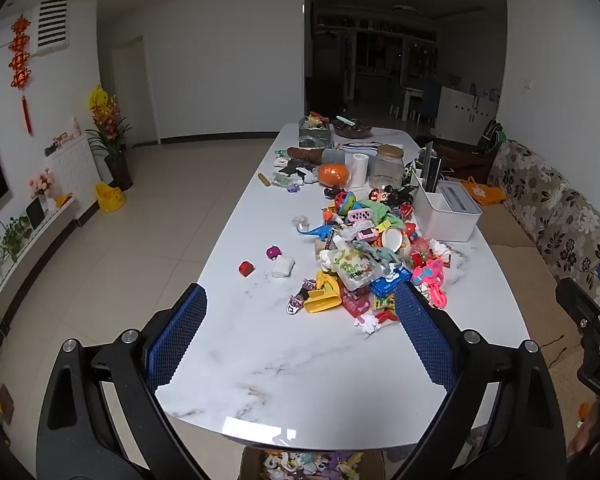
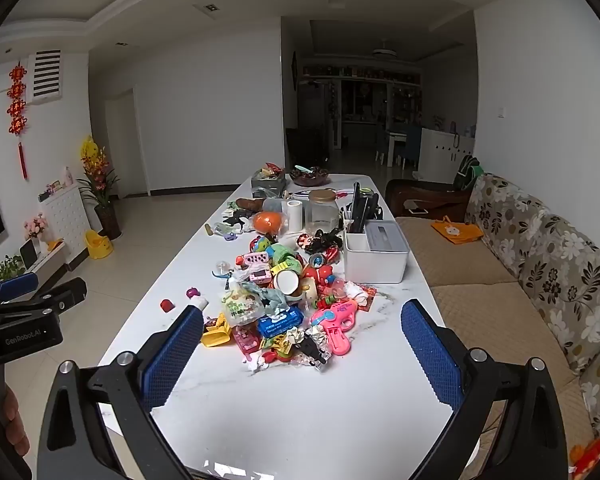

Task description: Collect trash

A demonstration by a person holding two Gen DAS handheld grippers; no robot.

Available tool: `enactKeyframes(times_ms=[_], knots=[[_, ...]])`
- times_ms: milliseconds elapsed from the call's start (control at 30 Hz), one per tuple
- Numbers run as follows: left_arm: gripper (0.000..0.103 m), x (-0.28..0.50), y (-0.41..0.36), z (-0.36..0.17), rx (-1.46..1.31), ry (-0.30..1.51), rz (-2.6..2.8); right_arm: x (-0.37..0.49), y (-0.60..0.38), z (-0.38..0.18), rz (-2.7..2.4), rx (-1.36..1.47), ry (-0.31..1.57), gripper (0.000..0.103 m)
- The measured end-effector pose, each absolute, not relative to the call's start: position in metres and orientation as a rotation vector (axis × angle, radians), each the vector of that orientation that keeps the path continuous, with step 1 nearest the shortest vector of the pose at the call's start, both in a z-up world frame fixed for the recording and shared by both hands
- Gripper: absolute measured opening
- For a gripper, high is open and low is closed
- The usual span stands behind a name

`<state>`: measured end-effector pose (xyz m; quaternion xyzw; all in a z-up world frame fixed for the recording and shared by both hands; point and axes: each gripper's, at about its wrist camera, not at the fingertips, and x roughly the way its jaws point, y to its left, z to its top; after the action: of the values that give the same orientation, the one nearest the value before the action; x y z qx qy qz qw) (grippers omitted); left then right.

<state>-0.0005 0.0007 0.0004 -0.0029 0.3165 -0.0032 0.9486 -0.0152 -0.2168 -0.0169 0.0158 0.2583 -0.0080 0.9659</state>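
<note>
The left gripper's (image 2: 32,292) black body reads "GenRobot.AI" in the right wrist view; the right gripper's (image 1: 596,292) body shows only "DAS" at the frame edge in the left wrist view. Both hover above the near end of the white marble table (image 1: 300,380), the left gripper (image 1: 300,308) and the right gripper (image 2: 302,322) each with blue pads spread wide and holding nothing. The near end of the surface is bare marble; the heap of toys and trash begins toward the middle. Crumpled white paper (image 2: 258,362) lies at the heap's near edge, another crumpled wad (image 2: 296,334) just behind it, beside a blue tissue pack (image 2: 280,322) whose print is too small to read. A white storage box (image 2: 376,254) sits by the right edge. Only the left wrist view shows a cardboard box (image 1: 312,464) of toys below the table's near edge.
</note>
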Motion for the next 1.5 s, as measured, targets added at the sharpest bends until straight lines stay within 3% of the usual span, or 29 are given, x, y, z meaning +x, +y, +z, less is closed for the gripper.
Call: enactKeyframes(times_ms=[1500], knots=[[0.093, 0.001, 0.002, -0.002, 0.018, 0.667, -0.008, -0.016, -0.219, -0.012, -0.019, 0.033, 0.522, 0.098]])
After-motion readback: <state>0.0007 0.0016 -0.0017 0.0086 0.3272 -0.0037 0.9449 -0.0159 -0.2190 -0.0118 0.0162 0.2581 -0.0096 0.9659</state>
